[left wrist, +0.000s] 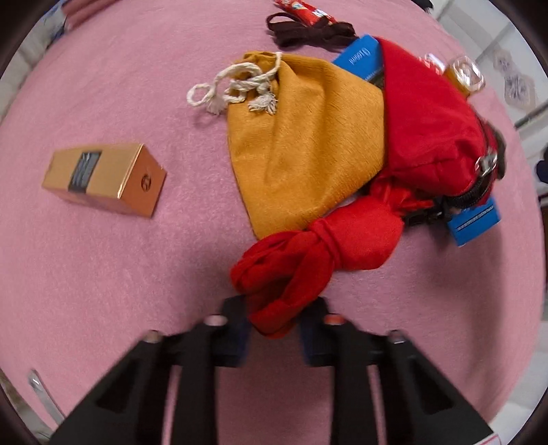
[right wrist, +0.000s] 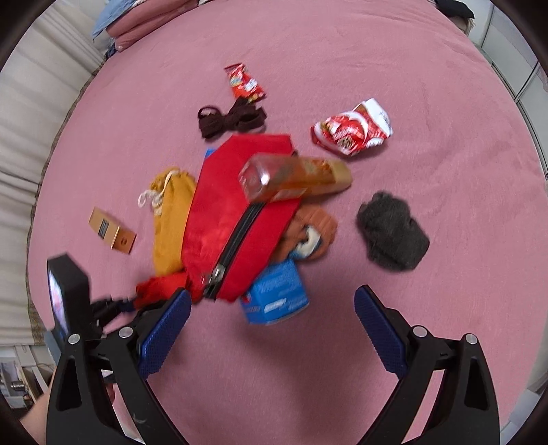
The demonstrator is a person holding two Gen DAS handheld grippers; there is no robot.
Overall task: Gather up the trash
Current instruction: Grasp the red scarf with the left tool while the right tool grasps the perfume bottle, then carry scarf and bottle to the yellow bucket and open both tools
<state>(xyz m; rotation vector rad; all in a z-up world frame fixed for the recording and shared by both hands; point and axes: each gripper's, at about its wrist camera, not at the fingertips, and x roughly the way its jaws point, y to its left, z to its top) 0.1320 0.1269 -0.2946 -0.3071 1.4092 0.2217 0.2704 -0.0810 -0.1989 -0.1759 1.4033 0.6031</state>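
On the pink bedspread [left wrist: 102,274] lies a heap. My left gripper [left wrist: 274,325] is shut on the gathered neck of a red cloth bundle [left wrist: 328,246]; the bundle also shows in the right wrist view [right wrist: 161,285]. A red zip pouch [right wrist: 236,212] lies over a mustard drawstring bag [left wrist: 301,137], with a plastic bottle [right wrist: 294,178] across it and a blue box [right wrist: 274,294] under its near end. My right gripper [right wrist: 272,321] is open above the bed, just in front of the blue box. Two red snack wrappers [right wrist: 352,128] [right wrist: 245,84] lie farther back.
A gold carton [left wrist: 102,178] lies left of the heap. A dark brown ribbon [right wrist: 233,119], a grey cloth [right wrist: 390,232] and an orange-brown knitted item [right wrist: 311,229] lie around the pouch. Folded bedding [right wrist: 137,20] sits at the far left; curtains hang left of the bed.
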